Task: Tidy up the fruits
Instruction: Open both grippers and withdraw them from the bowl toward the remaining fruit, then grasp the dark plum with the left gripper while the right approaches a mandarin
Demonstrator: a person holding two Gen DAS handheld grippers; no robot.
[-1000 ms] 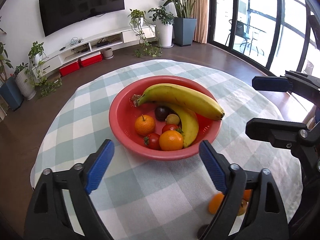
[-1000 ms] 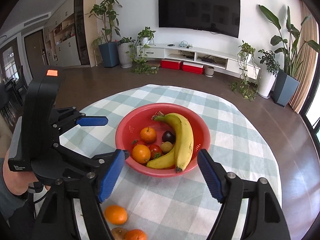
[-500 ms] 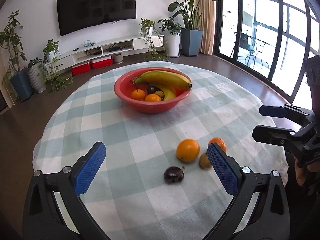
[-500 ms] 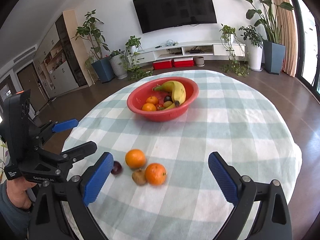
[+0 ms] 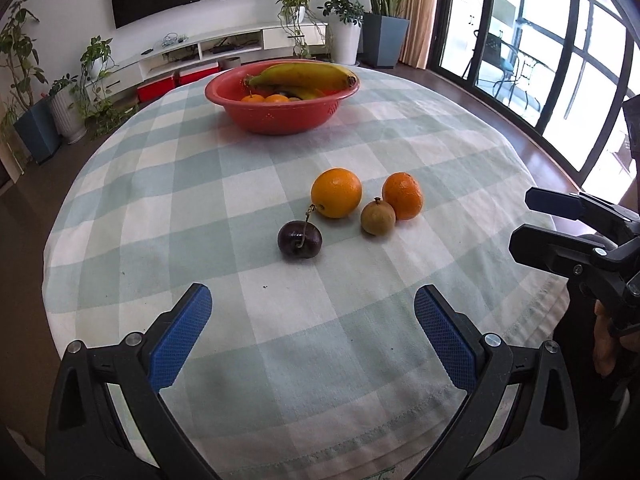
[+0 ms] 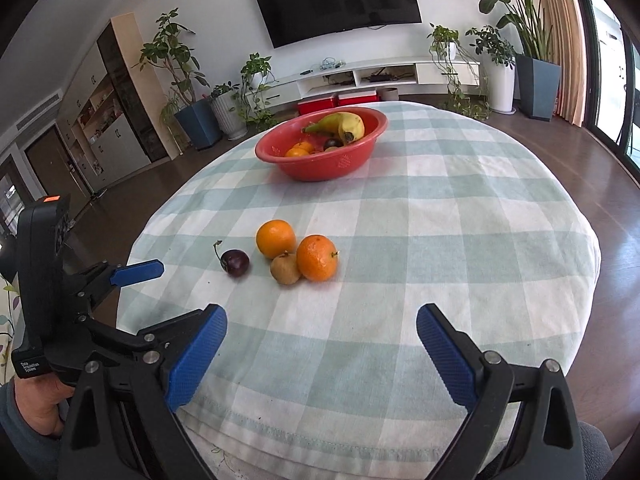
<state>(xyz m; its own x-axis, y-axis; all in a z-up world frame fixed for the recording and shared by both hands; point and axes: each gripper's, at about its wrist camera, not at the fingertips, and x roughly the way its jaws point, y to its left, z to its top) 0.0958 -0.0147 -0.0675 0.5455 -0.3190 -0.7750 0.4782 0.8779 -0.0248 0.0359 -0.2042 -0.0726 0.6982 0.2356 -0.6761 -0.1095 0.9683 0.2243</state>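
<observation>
A red bowl [image 5: 280, 116] holding bananas [image 5: 304, 74] and small fruits stands at the far side of the checked tablecloth [image 5: 168, 184]. Nearer lie loose fruits: an orange [image 5: 336, 192], a tangerine [image 5: 402, 196], a small brown fruit [image 5: 378, 222] and a dark plum [image 5: 300, 239] with a stem. My left gripper [image 5: 313, 296] is open and empty, short of the plum. In the right wrist view, my right gripper [image 6: 322, 314] is open and empty too, short of the tangerine [image 6: 317, 258], brown fruit [image 6: 285, 269], orange [image 6: 276, 239] and plum [image 6: 235, 263].
The round table's near edge [image 6: 320, 452] runs just under both grippers. The other gripper shows at the right edge [image 5: 560, 220] of the left view and at the left [image 6: 132, 280] of the right view, held by a hand [image 6: 36, 408]. Potted plants and a TV unit stand beyond.
Both grippers have drawn back from over the bowl toward the table's near edge and sunk a little. The loose fruits now lie in front of them. Both jaws have spread wider.
</observation>
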